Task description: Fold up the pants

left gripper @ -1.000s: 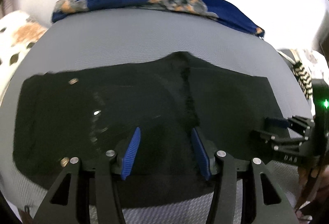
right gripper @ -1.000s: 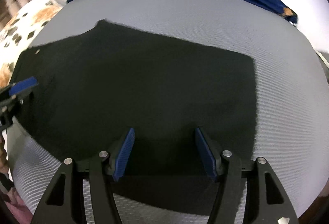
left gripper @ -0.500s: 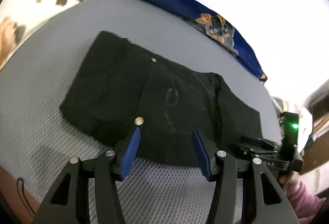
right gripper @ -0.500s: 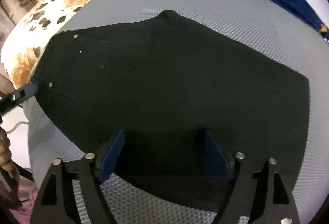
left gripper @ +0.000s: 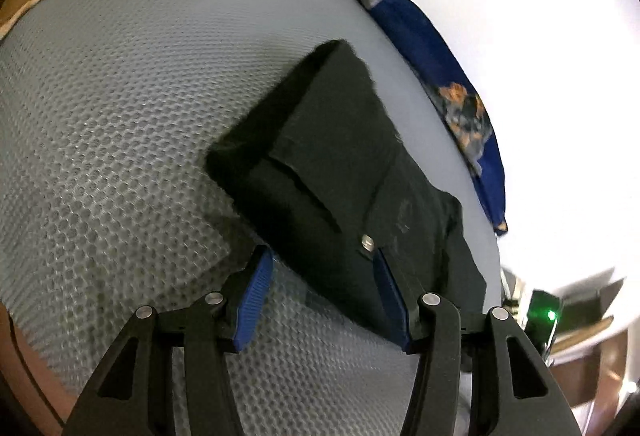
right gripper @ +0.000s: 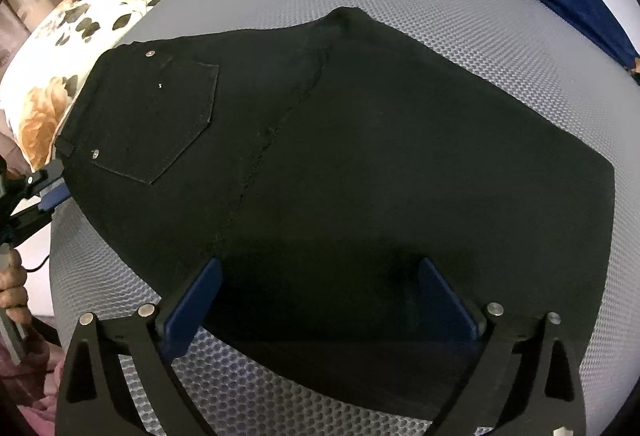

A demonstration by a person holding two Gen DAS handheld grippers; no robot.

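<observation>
I am looking at a grey mesh surface (right gripper: 460, 8) with the black pants (right gripper: 360, 156) lying flat across it, folded into a broad slab. A blue patterned cloth (left gripper: 432, 48) is lying along the far edge, and a floral cushion (right gripper: 80, 48) is sitting off to the left. My right gripper (right gripper: 320, 296) is hovering wide open over the near hem, holding nothing. My left gripper (left gripper: 320, 284) is gaping too, its right finger (left gripper: 390, 296) overlapping the waistband corner beside a metal rivet (left gripper: 367, 242), its left finger over bare mesh.
</observation>
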